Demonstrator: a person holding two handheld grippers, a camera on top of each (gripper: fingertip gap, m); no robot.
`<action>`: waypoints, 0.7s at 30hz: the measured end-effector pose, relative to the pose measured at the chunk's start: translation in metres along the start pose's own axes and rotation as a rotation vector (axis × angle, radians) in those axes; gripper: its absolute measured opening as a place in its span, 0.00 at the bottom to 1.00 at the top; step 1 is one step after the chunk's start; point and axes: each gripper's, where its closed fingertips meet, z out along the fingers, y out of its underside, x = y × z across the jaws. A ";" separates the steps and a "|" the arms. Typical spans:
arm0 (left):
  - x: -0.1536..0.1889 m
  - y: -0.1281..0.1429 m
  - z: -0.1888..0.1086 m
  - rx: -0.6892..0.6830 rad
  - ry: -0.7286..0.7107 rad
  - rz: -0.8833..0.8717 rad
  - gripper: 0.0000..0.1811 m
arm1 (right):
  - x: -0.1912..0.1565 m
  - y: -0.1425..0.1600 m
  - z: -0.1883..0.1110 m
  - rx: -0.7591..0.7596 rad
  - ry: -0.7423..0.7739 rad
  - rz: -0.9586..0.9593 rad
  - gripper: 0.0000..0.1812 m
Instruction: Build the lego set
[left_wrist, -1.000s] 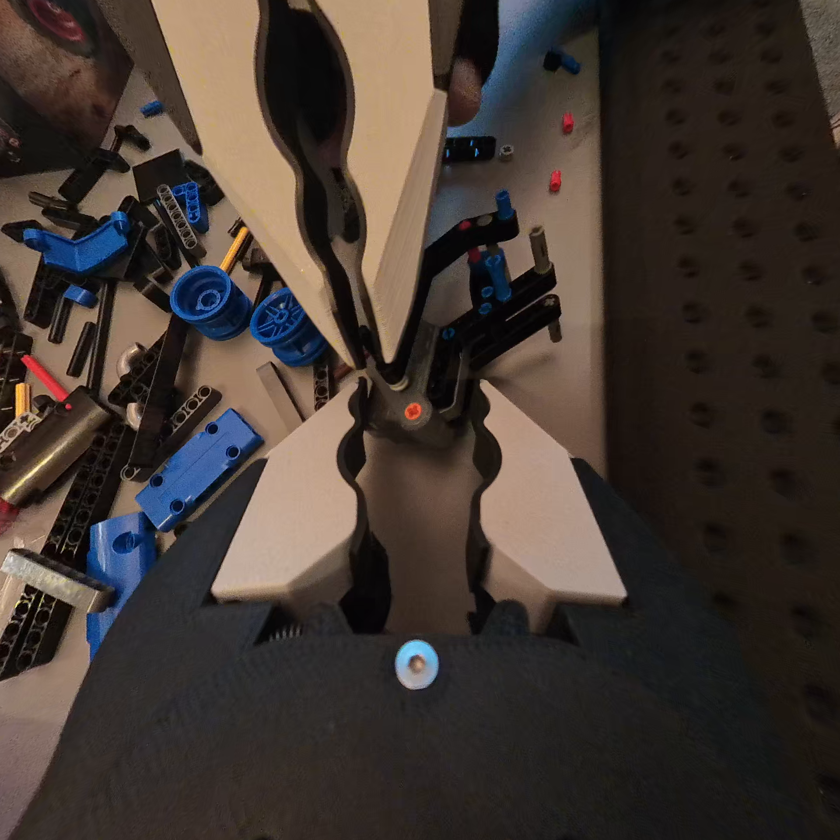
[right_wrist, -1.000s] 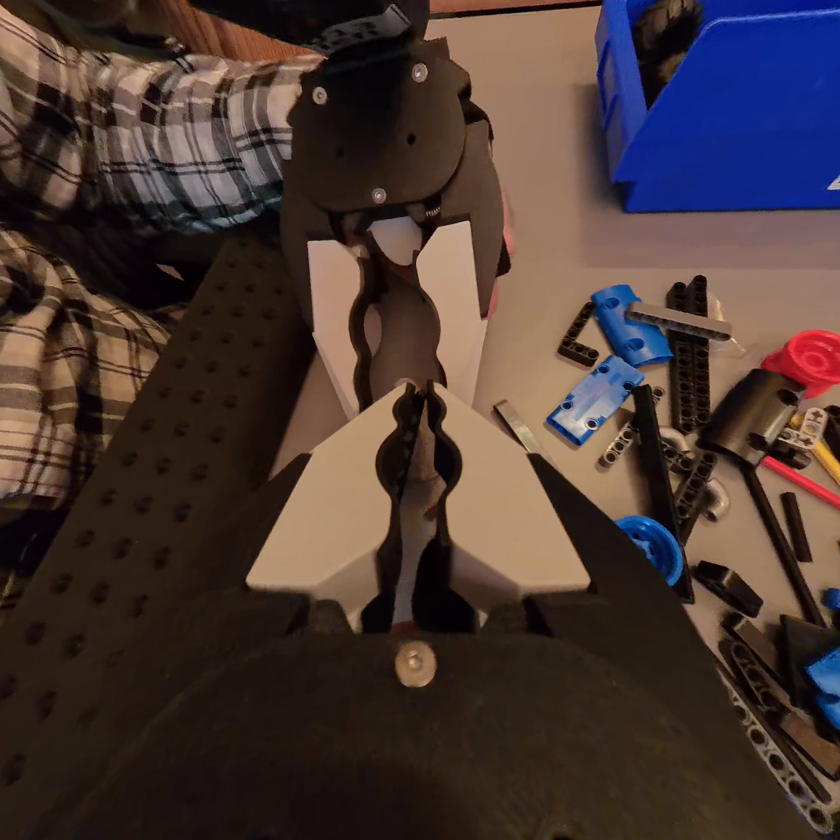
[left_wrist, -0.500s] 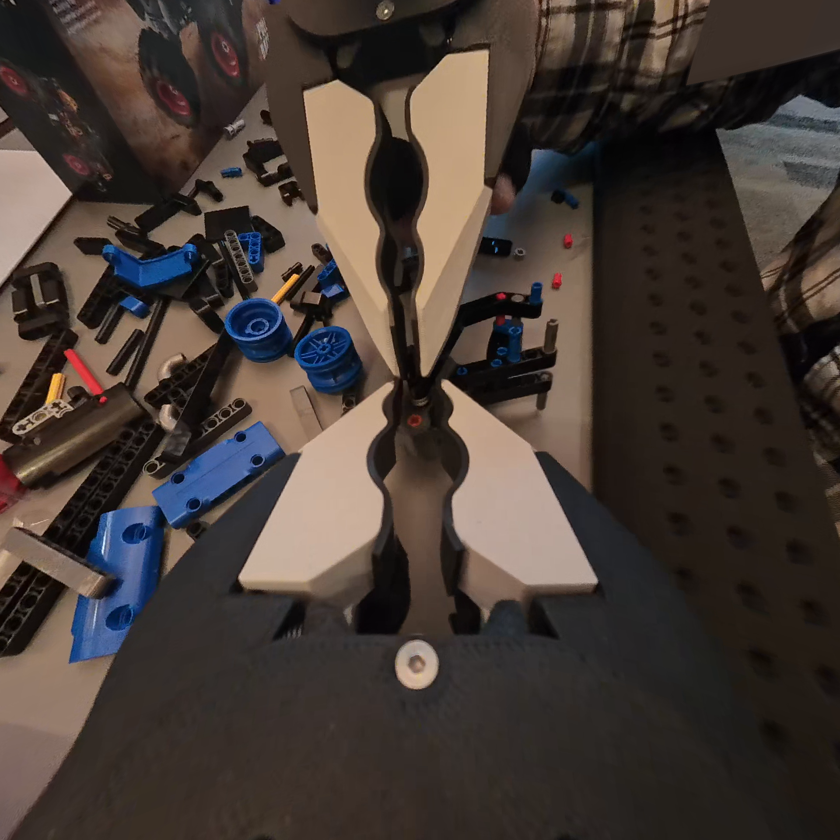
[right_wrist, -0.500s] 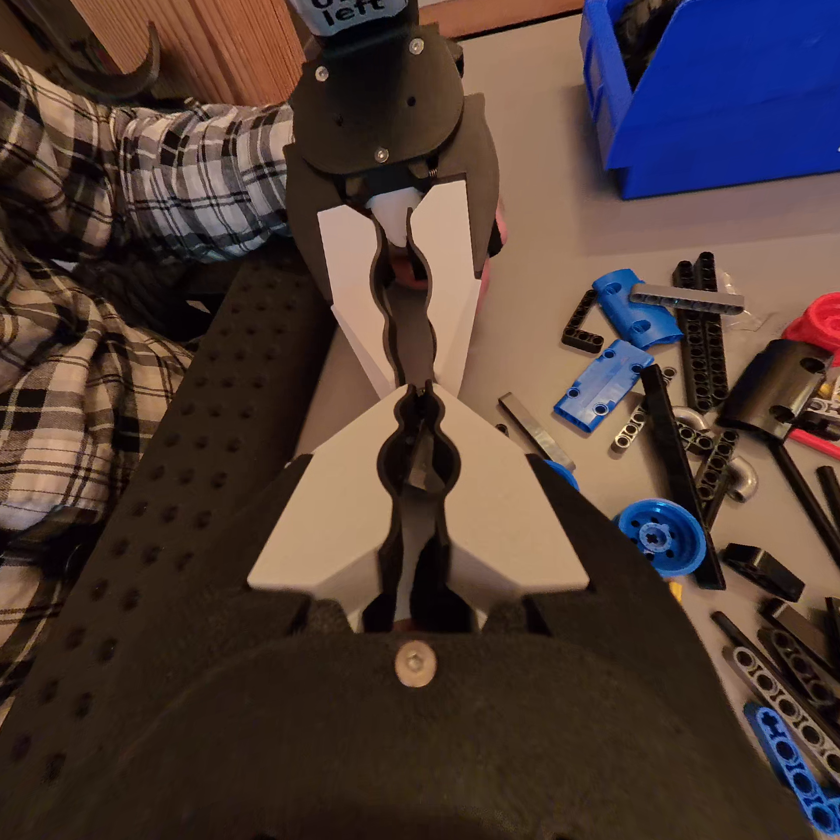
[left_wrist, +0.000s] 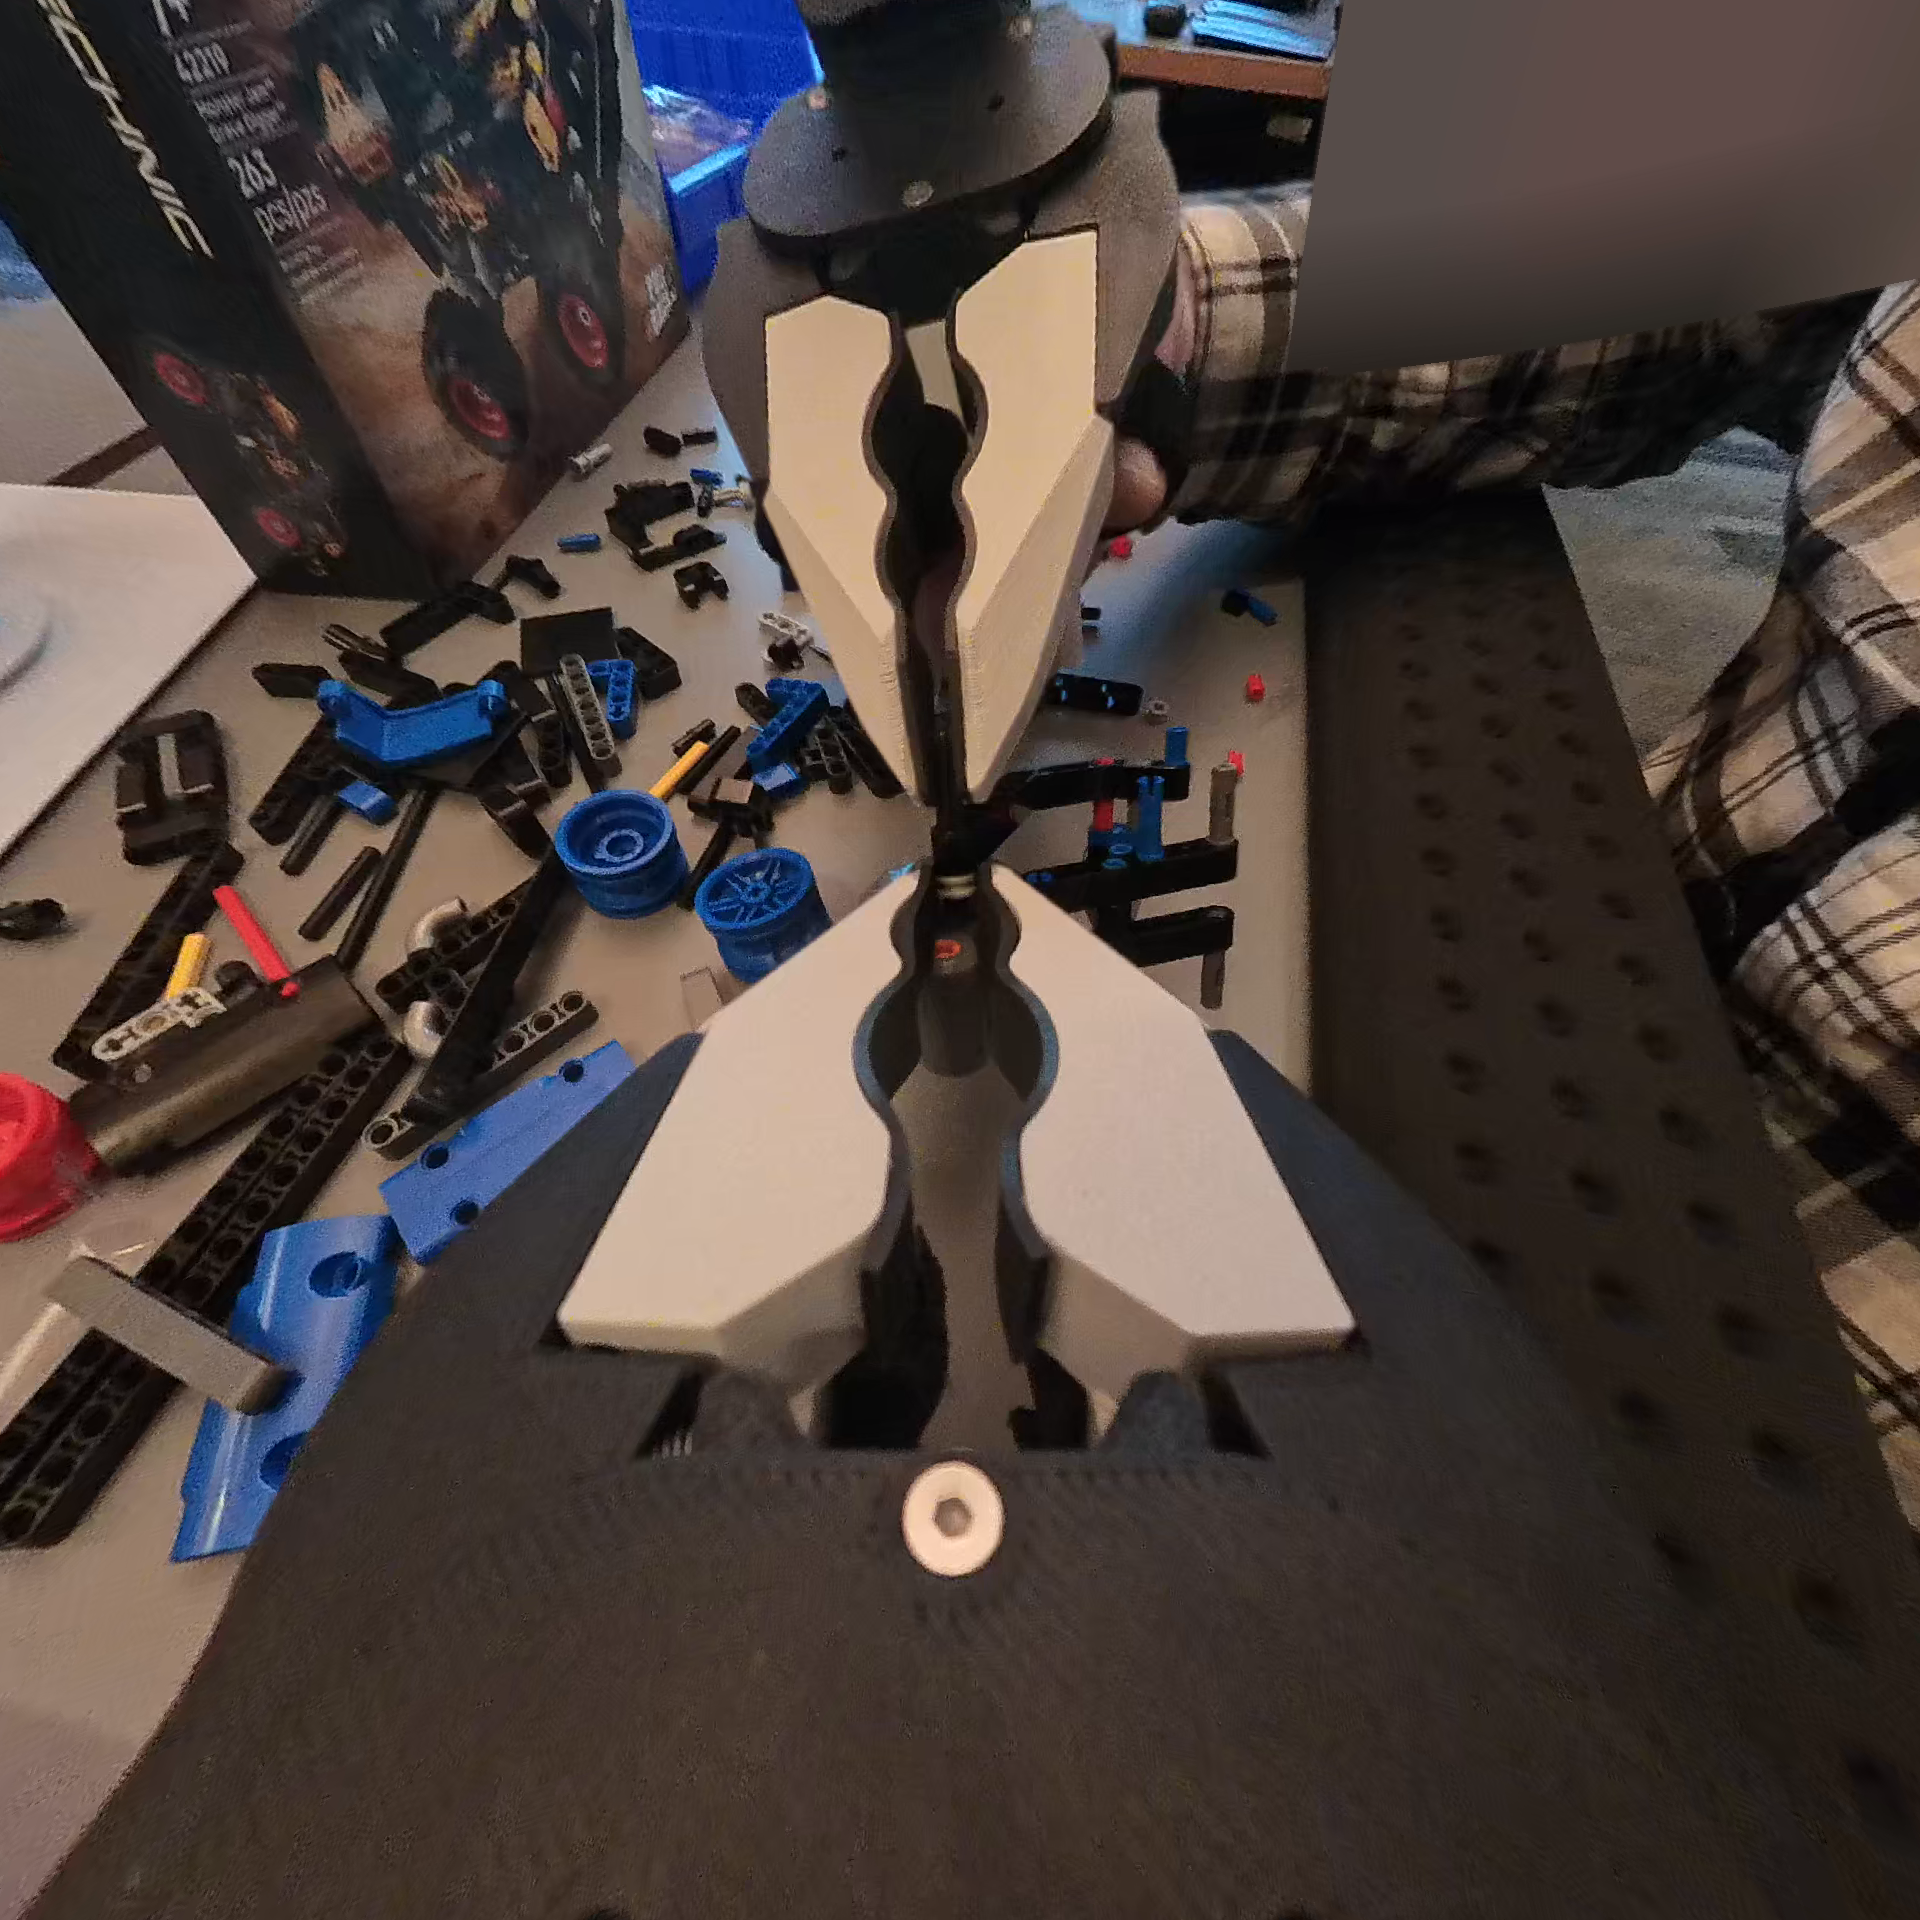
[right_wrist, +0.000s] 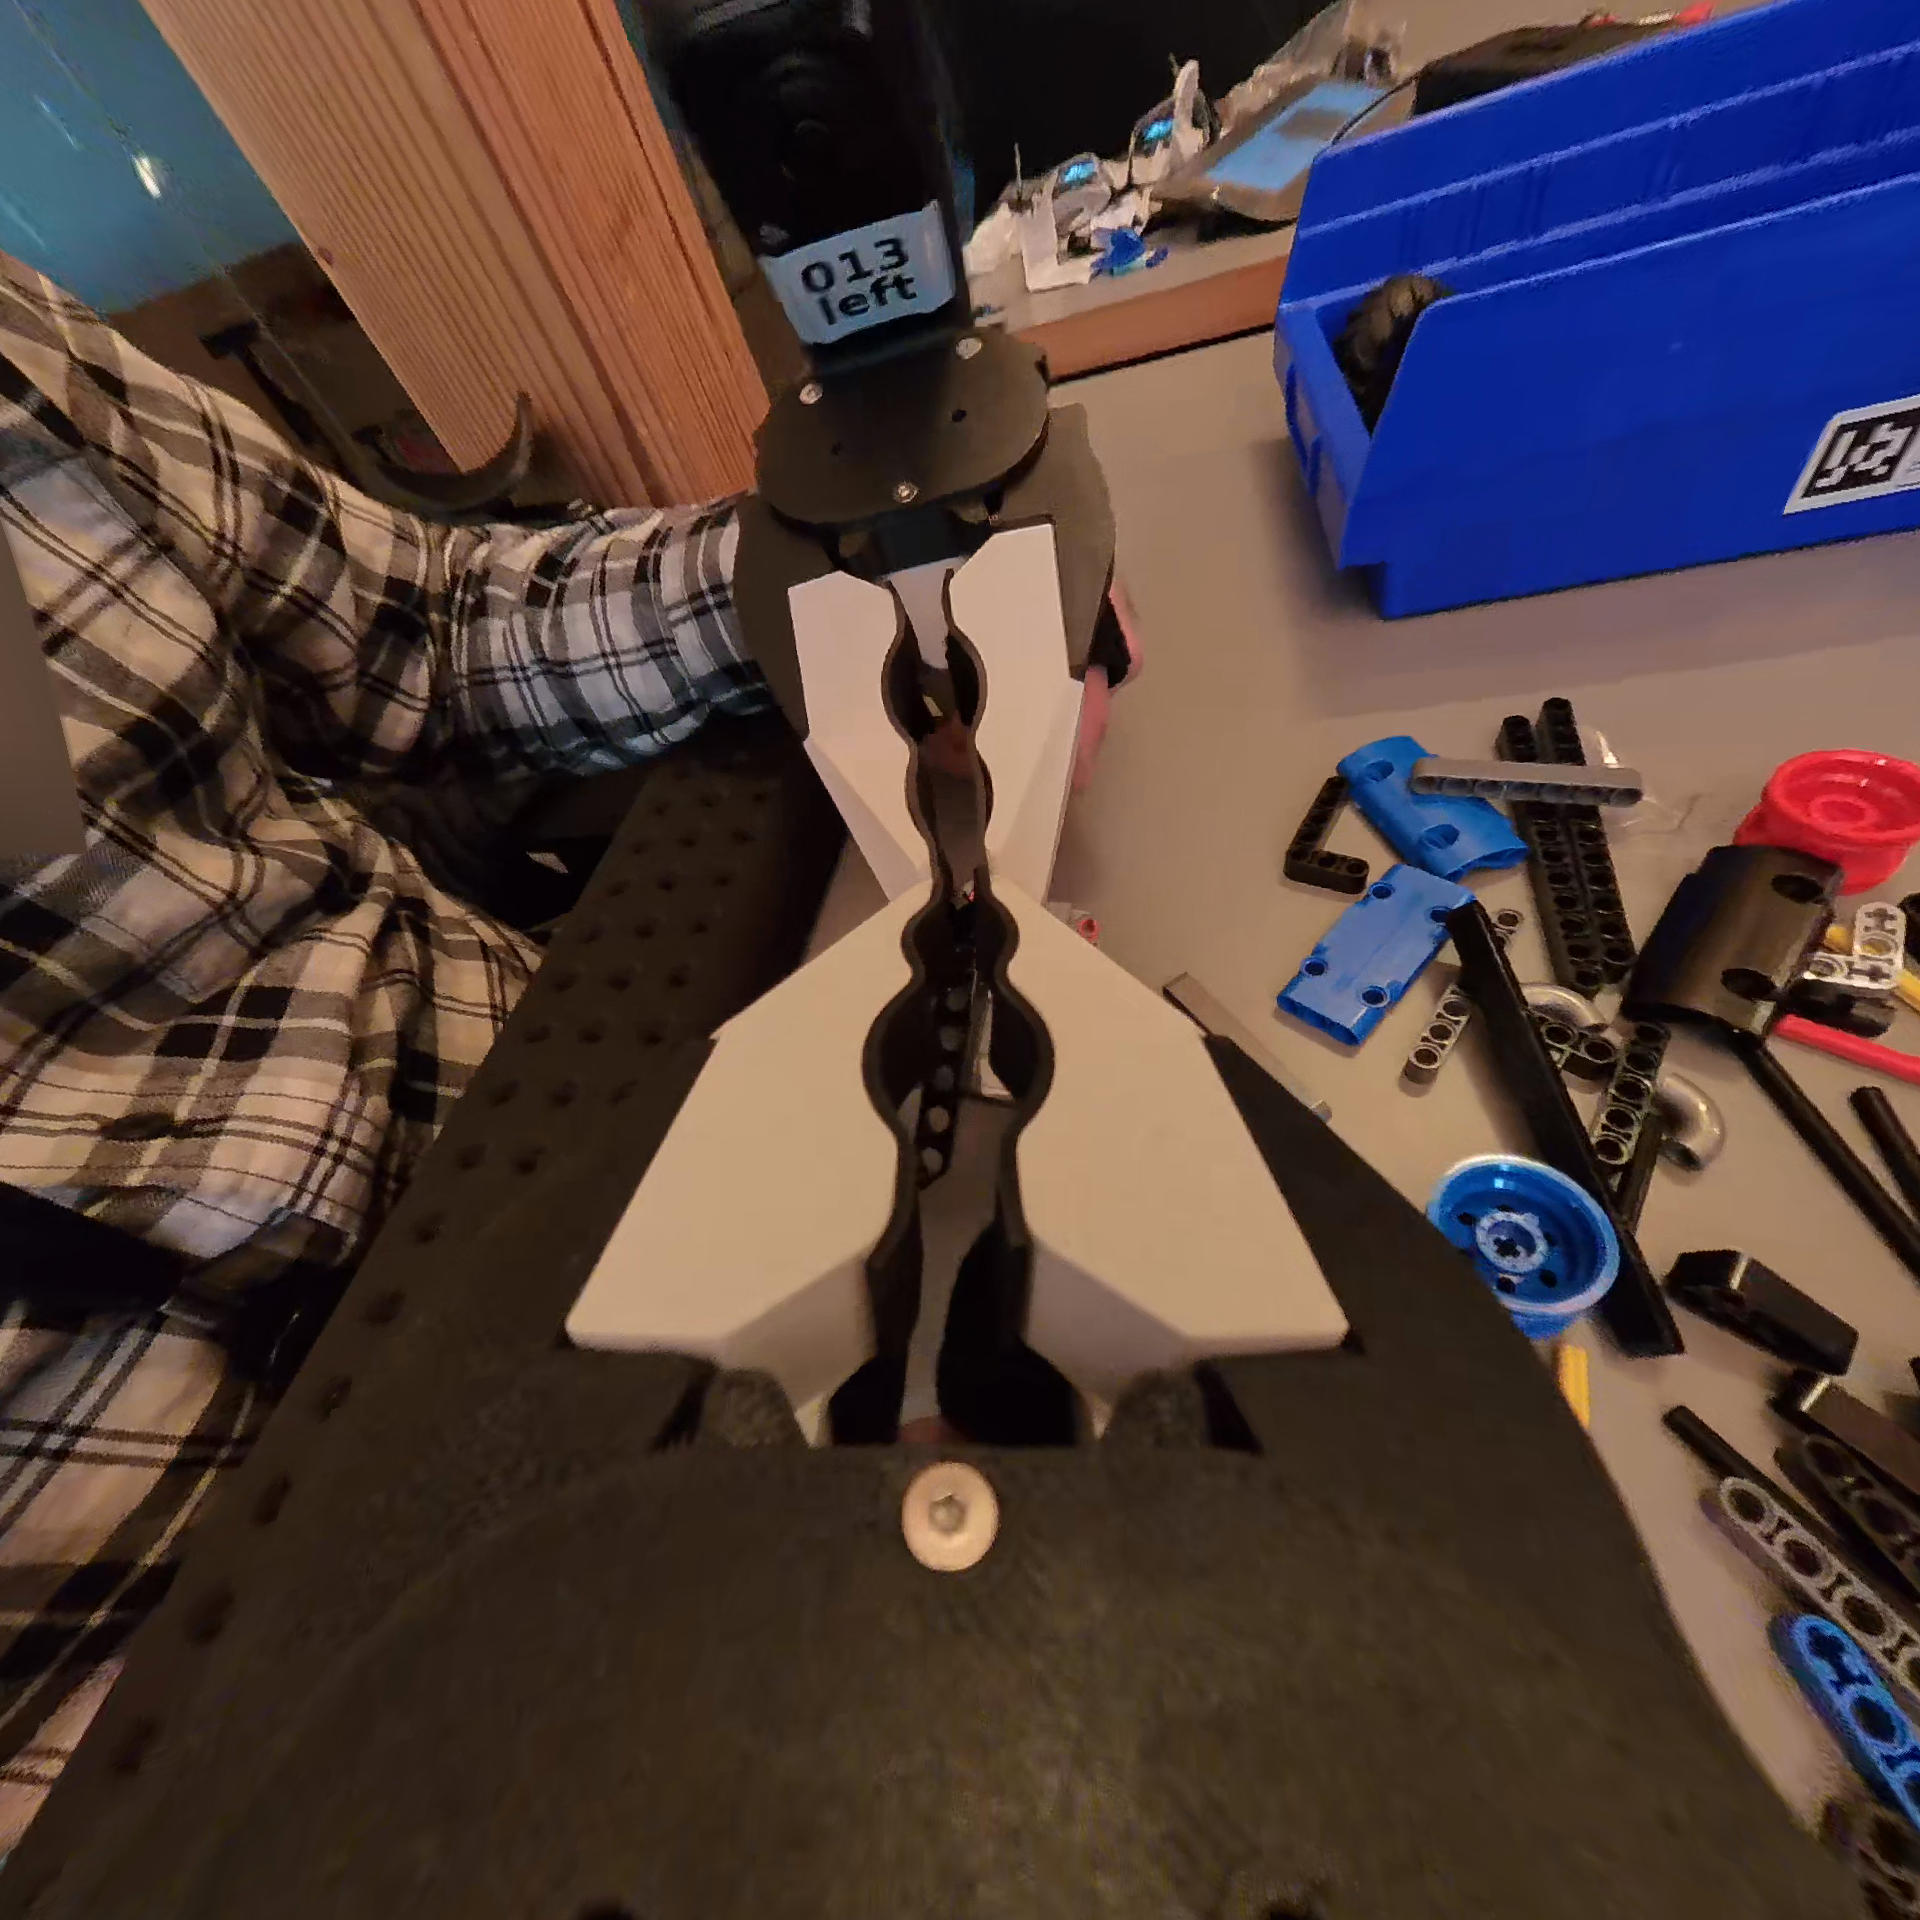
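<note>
A grey tabletop (left_wrist: 665, 1039) in a dim room is strewn with loose black, blue and red Lego parts, beside a black perforated board (left_wrist: 1507, 935) along its edge. A Lego box (left_wrist: 343, 270) stands at the far left in the left wrist view, and a blue storage bin (right_wrist: 1600, 395) sits at the far right in the right wrist view. The two sets of tongs meet tip to tip above the tabletop. The left tongs (left_wrist: 951, 899) are closed on a small dark piece with a red dot (left_wrist: 945, 948). The right tongs (right_wrist: 961, 914) are closed on a black beam with holes (right_wrist: 943, 1081), which runs back between their fingers. The two held pieces touch where the tips meet. Two blue wheels (left_wrist: 623, 852) lie just left of the tips, and a partly built black and blue assembly (left_wrist: 1143, 862) stands just right of them. A plaid sleeve (right_wrist: 312, 727) shows behind the tongs.
</note>
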 end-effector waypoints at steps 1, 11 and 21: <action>0.001 -0.002 0.000 0.004 -0.001 0.004 0.02 | 0.000 -0.001 -0.001 0.015 0.007 -0.005 0.01; -0.004 -0.002 0.003 -0.024 -0.076 0.097 0.02 | 0.006 0.021 0.002 -0.145 0.173 -0.154 0.09; -0.012 -0.019 -0.006 0.084 -0.131 0.115 0.04 | 0.007 0.003 -0.005 -0.053 0.225 -0.174 0.03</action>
